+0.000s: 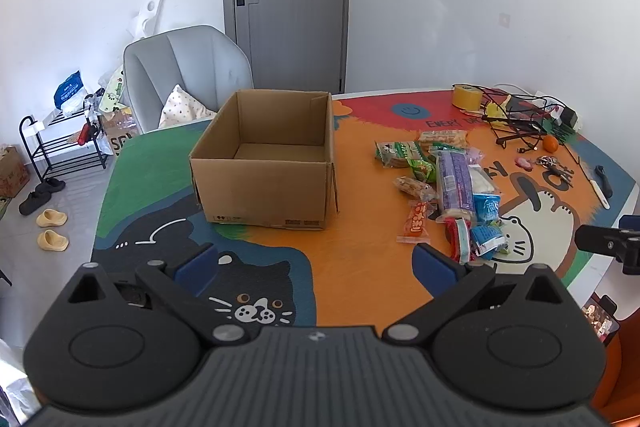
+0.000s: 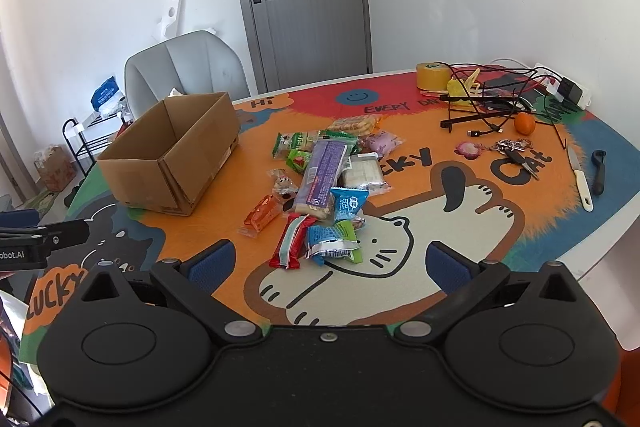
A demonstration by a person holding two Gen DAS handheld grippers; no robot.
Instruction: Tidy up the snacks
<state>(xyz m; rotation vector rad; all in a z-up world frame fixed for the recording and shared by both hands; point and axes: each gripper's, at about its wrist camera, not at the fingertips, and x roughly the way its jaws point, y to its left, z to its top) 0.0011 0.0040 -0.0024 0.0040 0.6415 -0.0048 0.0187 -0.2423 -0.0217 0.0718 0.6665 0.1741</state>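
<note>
left gripper [image 1: 316, 267] jaws wide apart, empty, above the cat-print tablecloth [image 1: 352, 291] | right gripper [image 2: 328, 267] spread, empty, near the closest packets | snack pile [image 2: 328, 183] loose mid-table | cardboard box [image 1: 266, 157] left of pile, looks empty | orange [image 2: 524, 124], tape roll [image 2: 432, 77] far side

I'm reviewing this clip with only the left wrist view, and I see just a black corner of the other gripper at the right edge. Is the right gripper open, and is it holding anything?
Observer: The right gripper is open, jaws wide apart, holding nothing.
Operator: What lies straight ahead of it?
Observer: A red packet and a blue-green packet, side by side at the pile's near edge.
Operator: Does the box hide anything from me?
Observer: Yes. Beyond the cardboard box, the Hi print shows on the table cover.
</note>
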